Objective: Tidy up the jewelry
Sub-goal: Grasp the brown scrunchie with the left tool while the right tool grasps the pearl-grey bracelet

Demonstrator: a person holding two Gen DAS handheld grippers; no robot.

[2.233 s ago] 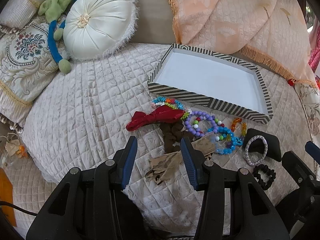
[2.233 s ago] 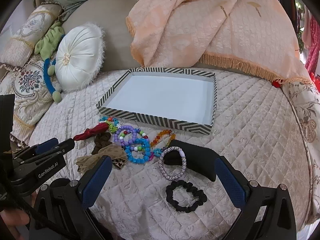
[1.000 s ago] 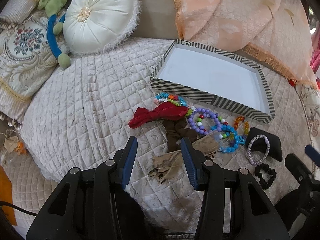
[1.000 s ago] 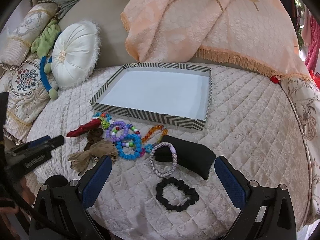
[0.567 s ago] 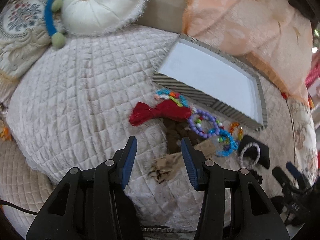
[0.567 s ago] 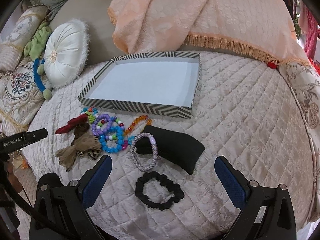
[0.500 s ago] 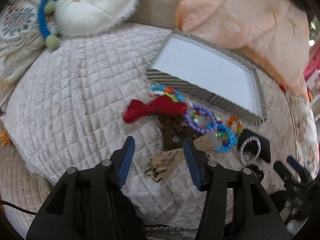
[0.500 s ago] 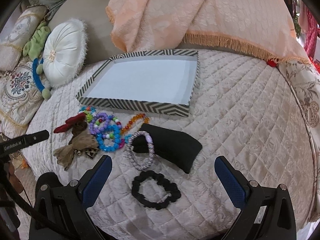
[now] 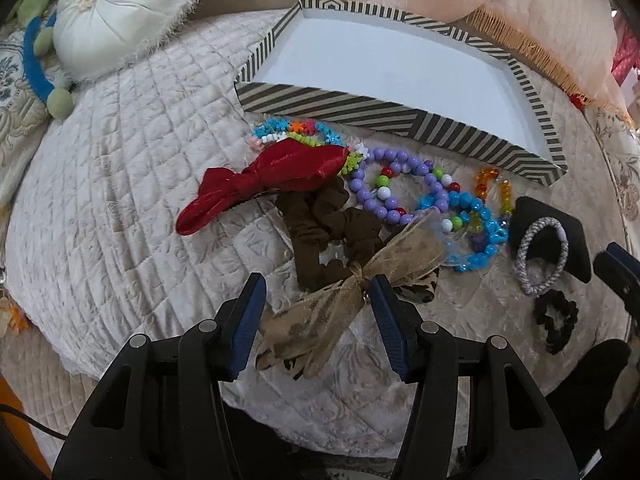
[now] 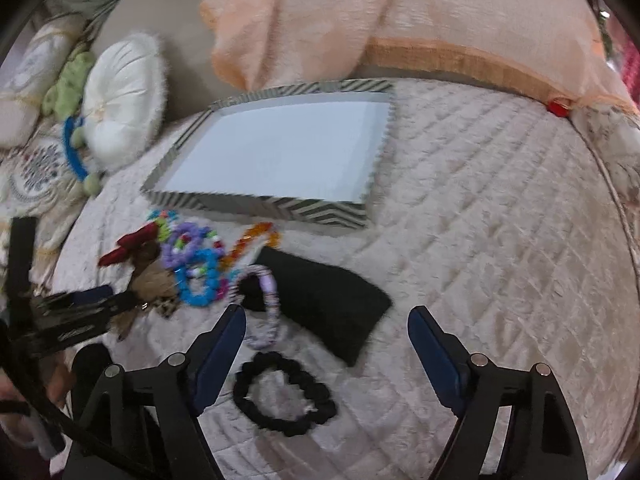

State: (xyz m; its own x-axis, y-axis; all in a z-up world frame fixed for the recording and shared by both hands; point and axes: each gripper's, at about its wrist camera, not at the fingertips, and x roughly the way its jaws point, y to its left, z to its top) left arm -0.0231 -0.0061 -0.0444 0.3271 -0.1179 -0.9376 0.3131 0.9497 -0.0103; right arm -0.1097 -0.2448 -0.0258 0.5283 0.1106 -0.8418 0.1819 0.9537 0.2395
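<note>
A striped tray (image 9: 360, 110) with a white floor lies on the quilted bed, also in the right wrist view (image 10: 256, 202). In front of it lie a red bow (image 9: 264, 182), a brown scrunchie (image 9: 320, 232), a tan sheer bow (image 9: 340, 304), purple (image 9: 394, 192), blue (image 9: 476, 236) and orange (image 9: 494, 188) bead bracelets, a black pouch (image 10: 332, 304), a lilac band (image 10: 266, 304) and a black scrunchie (image 10: 284, 404). My left gripper (image 9: 318, 294) is open, its fingers either side of the tan bow. My right gripper (image 10: 326, 328) is open above the pouch and black scrunchie.
A round white cushion (image 9: 120, 8) and embroidered pillows sit at the back left. A peach fringed throw (image 10: 400, 16) drapes behind the tray. The bed edge drops off in front of both grippers. Bare quilt lies to the right of the pouch (image 10: 500, 240).
My left gripper has moved forward and down over the tan bow. My right gripper has moved forward over the black scrunchie and pouch, and its jaws stand narrower than before.
</note>
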